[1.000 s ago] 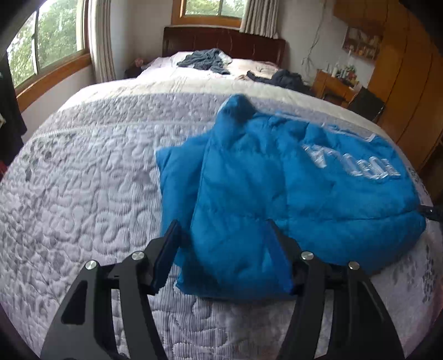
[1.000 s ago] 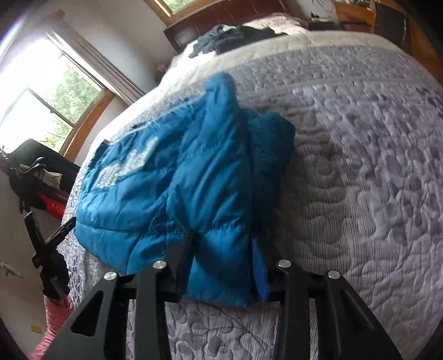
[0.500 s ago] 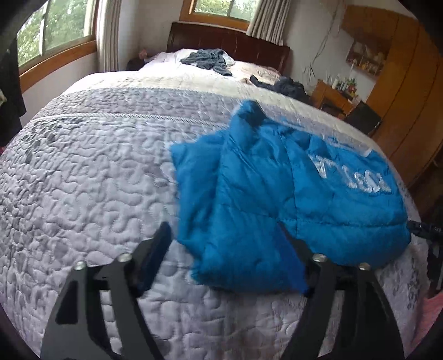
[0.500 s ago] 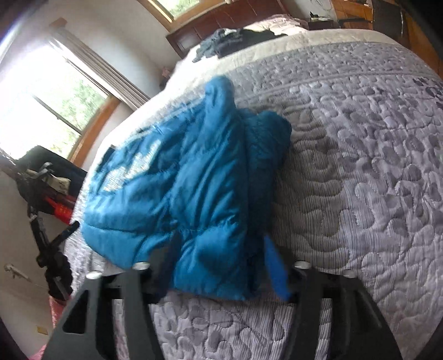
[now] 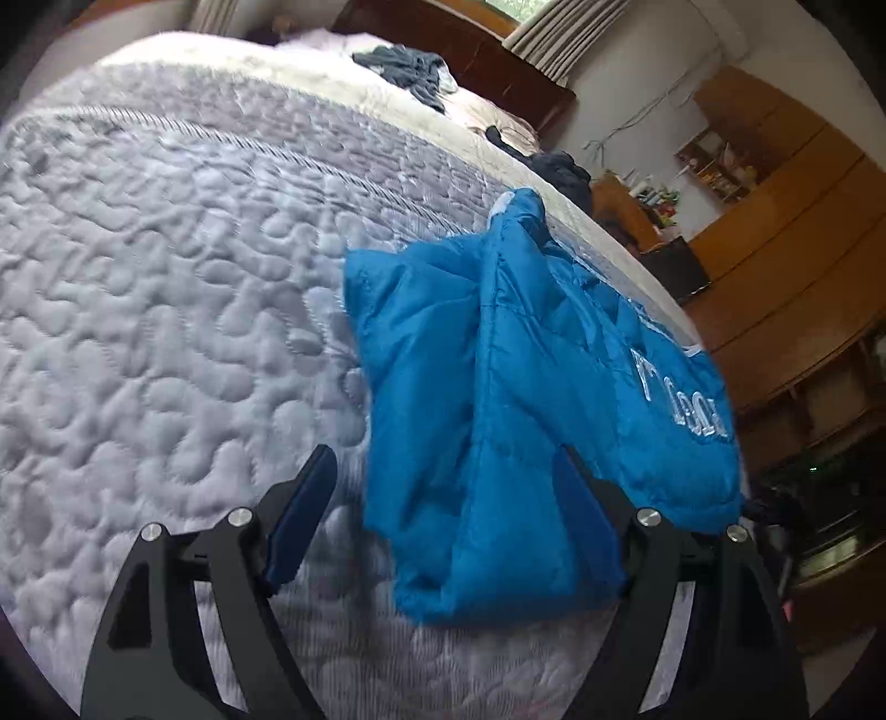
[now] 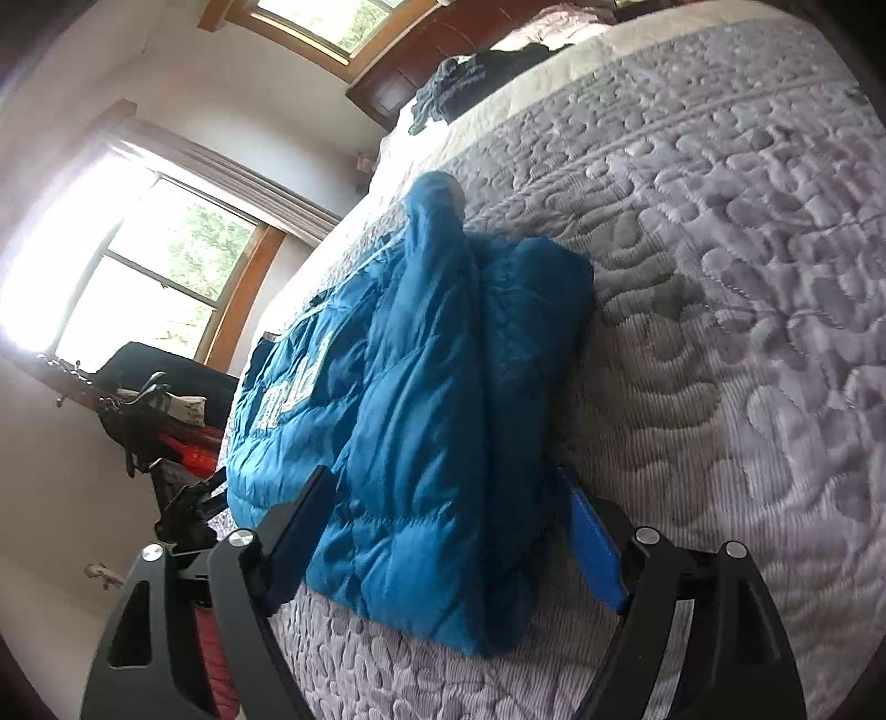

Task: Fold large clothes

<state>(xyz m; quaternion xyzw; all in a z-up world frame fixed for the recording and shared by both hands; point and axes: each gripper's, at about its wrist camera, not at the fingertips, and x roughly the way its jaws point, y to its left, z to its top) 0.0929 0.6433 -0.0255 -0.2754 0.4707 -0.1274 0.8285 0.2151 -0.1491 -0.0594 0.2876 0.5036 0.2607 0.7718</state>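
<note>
A blue puffer jacket (image 5: 509, 387) with white lettering lies folded on the quilted grey bedspread (image 5: 166, 288). A sleeve is laid lengthwise over its body. My left gripper (image 5: 443, 493) is open, its fingers spread wide on either side of the jacket's near edge, gripping nothing. In the right wrist view the same jacket (image 6: 421, 399) lies in front of my right gripper (image 6: 448, 509), which is also open and astride the near edge of the fabric. Neither gripper's pads press on the cloth.
Dark clothes (image 5: 410, 66) lie near the wooden headboard (image 5: 459, 44). A wooden wardrobe (image 5: 786, 221) and a cluttered side table stand beyond the bed's far side. A window (image 6: 138, 277) and a black and red stand (image 6: 177, 443) are beside the bed.
Both grippers have opened wider and drawn back from the jacket's near edge. Both views have tilted and swung sideways. The jacket stays folded on the bed.
</note>
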